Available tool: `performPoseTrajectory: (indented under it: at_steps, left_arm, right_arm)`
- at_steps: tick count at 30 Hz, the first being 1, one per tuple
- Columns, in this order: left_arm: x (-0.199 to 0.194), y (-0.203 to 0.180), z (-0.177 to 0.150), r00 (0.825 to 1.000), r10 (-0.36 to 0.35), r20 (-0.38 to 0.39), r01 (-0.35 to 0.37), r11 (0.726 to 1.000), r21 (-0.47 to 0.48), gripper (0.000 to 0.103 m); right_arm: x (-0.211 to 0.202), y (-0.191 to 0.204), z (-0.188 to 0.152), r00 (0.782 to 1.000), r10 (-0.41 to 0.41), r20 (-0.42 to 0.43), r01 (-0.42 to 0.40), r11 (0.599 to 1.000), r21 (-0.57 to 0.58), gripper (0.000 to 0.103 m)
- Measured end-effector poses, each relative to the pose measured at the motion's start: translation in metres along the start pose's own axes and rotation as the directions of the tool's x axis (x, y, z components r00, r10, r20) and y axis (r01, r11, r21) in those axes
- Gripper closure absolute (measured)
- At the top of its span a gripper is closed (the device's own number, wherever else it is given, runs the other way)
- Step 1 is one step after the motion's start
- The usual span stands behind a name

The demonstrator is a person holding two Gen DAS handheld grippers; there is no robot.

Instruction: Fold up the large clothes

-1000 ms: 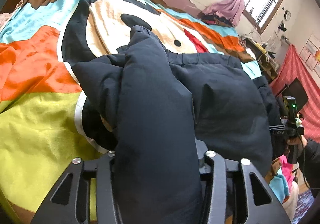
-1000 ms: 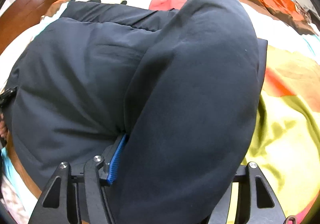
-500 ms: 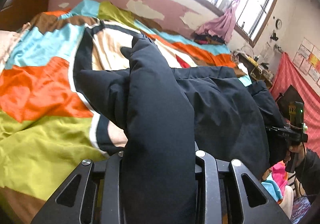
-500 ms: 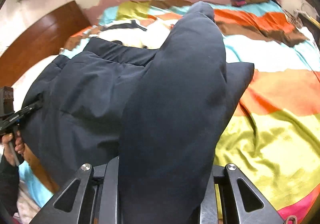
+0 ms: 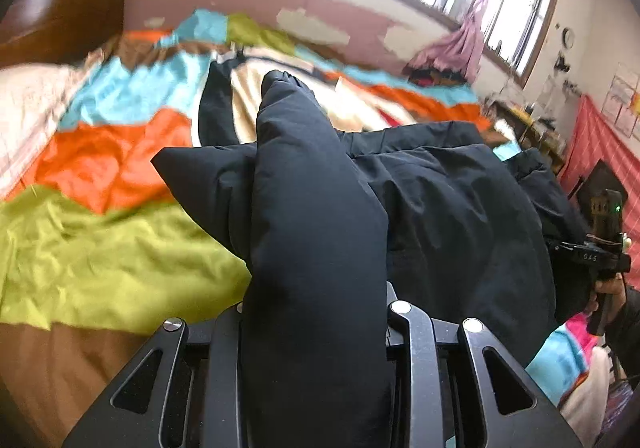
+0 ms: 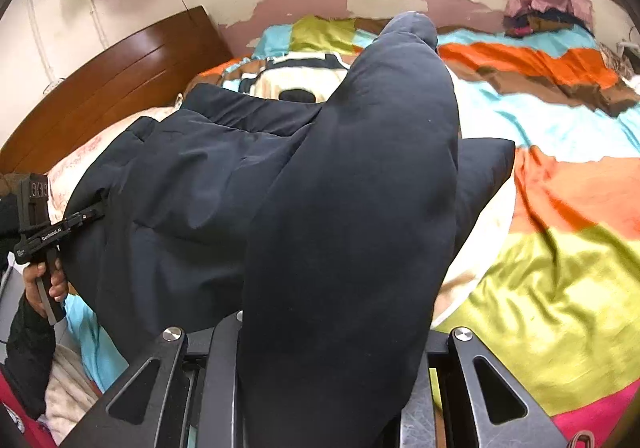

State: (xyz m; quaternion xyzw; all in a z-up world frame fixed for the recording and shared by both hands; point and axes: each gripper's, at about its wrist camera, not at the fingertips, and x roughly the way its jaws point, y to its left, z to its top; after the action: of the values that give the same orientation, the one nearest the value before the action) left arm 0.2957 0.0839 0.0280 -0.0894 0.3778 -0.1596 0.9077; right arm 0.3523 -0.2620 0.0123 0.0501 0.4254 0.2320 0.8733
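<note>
Jacket (image 5: 320, 232) edge is clamped in both grippers at once, so the step in hand looks like the lift-and-carry part of a fold. In the left wrist view a thick roll of the dark padded fabric is pinched between the jaws of the left gripper (image 5: 316, 332) and runs forward from it, with the rest of the jacket spread out ahead and off to that gripper's right on the bed (image 5: 100, 260). Same story for the right gripper (image 6: 332, 332): fabric is squeezed between its jaws, and the body of the jacket is draped ahead and to its left. Each gripper can be spotted in the other's view, held up at the far side of the jacket.

Next move, probably: both held edges get carried forward over the jacket's body and laid down evenly, kept level with each other so the puffy fabric isn't bunched, and only then is the fabric let go.
</note>
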Motion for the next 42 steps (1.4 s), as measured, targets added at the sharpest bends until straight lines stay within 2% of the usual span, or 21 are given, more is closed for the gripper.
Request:
performPoseTrajectory:
  at_steps: [2,3,5,8,10,11,13,16,18,19,20,23,29,31,35,42]
  left_arm:
    - [0.023,0.007,-0.010,0.997,0.033,-0.065,-0.034,0.999,-0.009,0.075]
    - [0.030,0.009,-0.013,0.996,0.055,-0.072,-0.055,0.998,-0.008,0.073]
    - [0.030,0.013,-0.014,0.997,0.040,-0.062,-0.042,0.999,-0.024,0.071]
    - [0.027,0.011,-0.012,0.997,0.041,-0.070,-0.043,0.998,-0.036,0.067]
    - [0.028,0.011,-0.012,0.994,0.063,-0.084,-0.067,0.997,-0.041,0.062]
    - [0.029,0.012,-0.011,0.993,0.076,-0.094,-0.081,0.995,-0.051,0.058]
    - [0.027,0.016,-0.012,0.990,0.094,-0.109,-0.104,0.990,-0.091,0.054]
    - [0.016,0.025,-0.017,0.992,0.093,-0.082,-0.106,0.980,-0.169,0.053]
    - [0.003,0.023,-0.021,0.994,0.103,-0.040,-0.109,0.972,-0.206,0.044]
    - [-0.003,0.021,-0.022,0.993,0.114,-0.022,-0.116,0.971,-0.211,0.032]
    - [-0.011,0.017,-0.024,0.992,0.128,0.010,-0.123,0.970,-0.208,0.027]
    - [-0.033,0.001,-0.031,0.983,0.166,0.081,-0.150,0.974,-0.171,0.022]
    - [-0.053,-0.028,-0.048,0.964,0.207,0.168,-0.187,0.974,-0.126,0.021]
    - [-0.058,-0.031,-0.054,0.961,0.199,0.194,-0.176,0.976,-0.128,0.017]
    - [-0.073,-0.046,-0.066,0.956,0.135,0.260,-0.098,0.984,-0.150,0.007]
    - [-0.095,-0.083,-0.082,0.943,0.066,0.326,-0.011,0.985,-0.169,0.002]
  right_arm:
    - [0.021,-0.005,-0.010,0.998,-0.035,-0.058,0.035,0.999,0.001,0.078]
    - [0.035,-0.009,-0.017,0.993,-0.072,-0.096,0.072,0.997,0.000,0.076]
    - [0.045,-0.017,-0.025,0.991,-0.088,-0.100,0.090,0.996,0.015,0.071]
    - [0.048,-0.033,-0.033,0.995,-0.056,-0.081,0.064,0.994,0.093,0.061]
    - [0.048,-0.039,-0.036,0.993,-0.076,-0.086,0.086,0.990,0.111,0.046]
    - [0.047,-0.041,-0.037,0.992,-0.095,-0.088,0.104,0.988,0.113,0.042]
    - [0.044,-0.043,-0.037,0.984,-0.152,-0.091,0.162,0.981,0.107,0.025]
    - [0.035,-0.041,-0.043,0.975,-0.210,-0.071,0.216,0.973,0.086,0.011]
    - [0.028,-0.036,-0.047,0.966,-0.252,-0.056,0.256,0.963,0.083,0.005]
    - [0.025,-0.032,-0.048,0.961,-0.273,-0.042,0.276,0.958,0.082,0.005]
    - [0.021,-0.028,-0.051,0.959,-0.284,-0.020,0.285,0.955,0.079,0.004]
    - [0.013,-0.009,-0.059,0.950,-0.309,0.053,0.306,0.950,0.062,0.002]
    - [-0.006,0.016,-0.076,0.924,-0.336,0.182,0.329,0.942,0.070,0.000]
    - [-0.018,0.023,-0.084,0.915,-0.326,0.239,0.314,0.945,0.088,0.000]
    - [-0.042,0.036,-0.098,0.900,-0.280,0.335,0.266,0.960,0.088,0.000]
    - [-0.079,0.054,-0.122,0.871,-0.230,0.433,0.210,0.973,0.094,0.000]
